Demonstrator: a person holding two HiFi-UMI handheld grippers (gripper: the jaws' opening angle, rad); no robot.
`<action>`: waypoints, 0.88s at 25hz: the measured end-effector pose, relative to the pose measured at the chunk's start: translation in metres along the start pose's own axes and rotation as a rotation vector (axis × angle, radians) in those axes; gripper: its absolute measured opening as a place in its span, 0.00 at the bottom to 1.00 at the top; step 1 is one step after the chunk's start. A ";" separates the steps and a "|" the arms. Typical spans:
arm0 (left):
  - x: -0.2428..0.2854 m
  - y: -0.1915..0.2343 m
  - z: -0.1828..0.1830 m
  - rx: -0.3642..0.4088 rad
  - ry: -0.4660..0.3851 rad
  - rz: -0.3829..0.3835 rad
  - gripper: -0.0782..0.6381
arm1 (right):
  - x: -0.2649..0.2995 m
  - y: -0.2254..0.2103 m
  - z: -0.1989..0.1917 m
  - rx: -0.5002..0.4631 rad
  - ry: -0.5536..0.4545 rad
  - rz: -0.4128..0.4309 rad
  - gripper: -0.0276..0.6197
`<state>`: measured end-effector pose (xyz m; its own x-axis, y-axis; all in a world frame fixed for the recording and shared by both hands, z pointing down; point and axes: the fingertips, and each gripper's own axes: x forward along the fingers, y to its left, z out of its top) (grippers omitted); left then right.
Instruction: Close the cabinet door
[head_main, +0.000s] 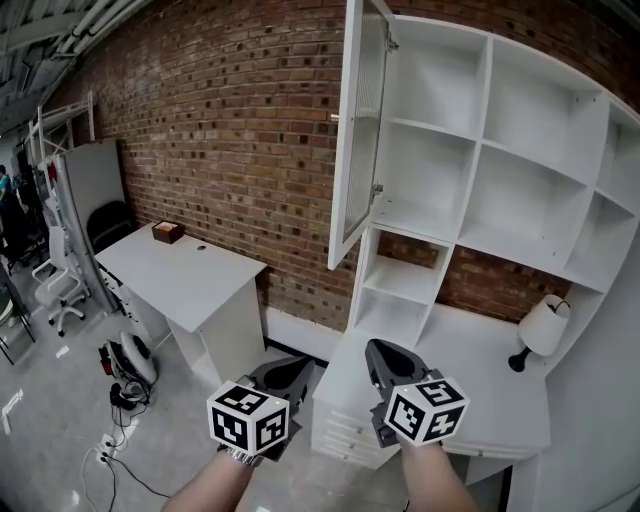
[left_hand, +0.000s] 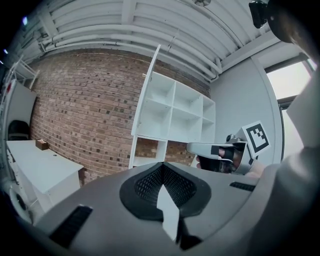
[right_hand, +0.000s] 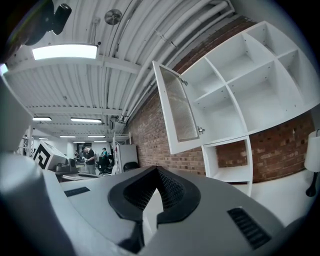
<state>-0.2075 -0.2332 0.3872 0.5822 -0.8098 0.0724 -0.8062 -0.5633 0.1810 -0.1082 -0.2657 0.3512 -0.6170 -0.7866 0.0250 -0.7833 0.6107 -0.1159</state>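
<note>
**Left gripper and right gripper were held shut and empty, well apart from the open cabinet door.**

The two grippers were held side by side and pointed level, each with its jaws pressed together on nothing. Just ahead of them the white counter was seen, with a small lamp stood near its right end. Above the counter, the white shelf unit was set against the brick wall. The cabinet door was seen swung wide open at the unit's upper left compartment. It was hinged along its right edge, and its ribbed panel was turned outward.
</note>
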 end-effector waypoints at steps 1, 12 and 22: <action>-0.001 0.003 0.001 0.002 0.000 0.003 0.11 | 0.006 0.002 0.000 0.000 -0.002 0.006 0.08; 0.035 0.032 0.008 -0.002 -0.019 0.060 0.11 | 0.068 -0.025 0.007 -0.009 -0.007 0.052 0.08; 0.067 0.053 0.023 -0.012 -0.032 0.103 0.11 | 0.128 -0.047 0.032 -0.042 -0.008 0.097 0.09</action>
<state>-0.2132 -0.3213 0.3789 0.4921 -0.8685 0.0601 -0.8603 -0.4746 0.1863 -0.1481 -0.3981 0.3285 -0.6897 -0.7241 0.0074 -0.7224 0.6873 -0.0759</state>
